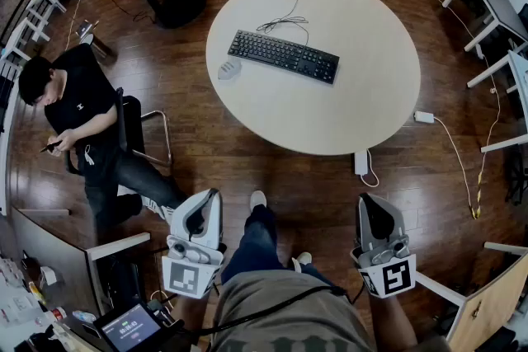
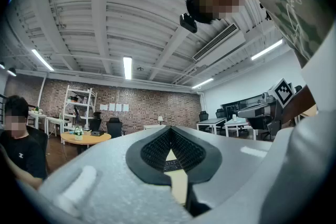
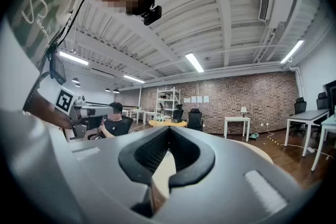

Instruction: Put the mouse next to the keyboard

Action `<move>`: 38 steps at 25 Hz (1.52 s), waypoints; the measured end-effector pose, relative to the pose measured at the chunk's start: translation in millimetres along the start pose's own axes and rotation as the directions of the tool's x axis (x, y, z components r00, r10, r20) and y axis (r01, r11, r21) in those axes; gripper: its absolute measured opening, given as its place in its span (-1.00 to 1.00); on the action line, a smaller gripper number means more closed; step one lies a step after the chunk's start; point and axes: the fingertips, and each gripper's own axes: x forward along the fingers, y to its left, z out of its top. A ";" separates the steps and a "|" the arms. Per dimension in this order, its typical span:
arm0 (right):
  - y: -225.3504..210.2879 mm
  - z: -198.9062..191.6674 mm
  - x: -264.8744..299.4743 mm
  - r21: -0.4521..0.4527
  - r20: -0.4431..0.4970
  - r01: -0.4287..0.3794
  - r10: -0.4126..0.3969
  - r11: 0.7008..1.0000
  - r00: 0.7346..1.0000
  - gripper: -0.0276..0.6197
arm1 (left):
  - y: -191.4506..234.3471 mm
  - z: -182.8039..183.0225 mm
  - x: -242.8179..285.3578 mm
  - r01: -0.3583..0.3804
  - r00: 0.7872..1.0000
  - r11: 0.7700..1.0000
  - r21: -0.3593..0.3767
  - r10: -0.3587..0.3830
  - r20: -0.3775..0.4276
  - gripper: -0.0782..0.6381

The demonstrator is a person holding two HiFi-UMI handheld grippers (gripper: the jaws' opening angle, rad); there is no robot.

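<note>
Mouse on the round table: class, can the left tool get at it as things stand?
Probably not from here: the left tool is held near the person's legs, wooden floor between it and the round beige table. The small grey mouse lies uncovered beside the black keyboard; stepping closer should do.

An open-plan office: a brick wall (image 3: 247, 97) at the back, white desks (image 3: 237, 122), black office chairs (image 3: 195, 119), strip lights (image 3: 194, 62) under a bare ribbed ceiling (image 3: 236, 18), a wood floor (image 1: 247, 161), and a keyboard (image 1: 283, 55) on a round surface (image 1: 371, 111).
</note>
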 end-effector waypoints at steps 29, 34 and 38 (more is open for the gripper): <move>32.3 34.4 201.1 -0.053 -0.044 0.020 -0.023 0.998 0.999 -0.91 | 171.5 -31.1 77.4 0.031 0.999 0.989 -0.143 -0.026 0.039 -0.78; 19.6 32.5 204.2 -0.038 -0.042 0.033 -0.035 0.999 0.999 -0.91 | 171.7 -30.7 82.8 0.021 0.999 0.991 -0.131 -0.017 0.031 -0.78; 12.3 30.7 209.0 -0.010 -0.016 -0.006 0.005 1.000 1.000 -0.91 | 165.7 -32.2 89.6 0.001 1.000 0.994 -0.113 0.000 0.011 -0.78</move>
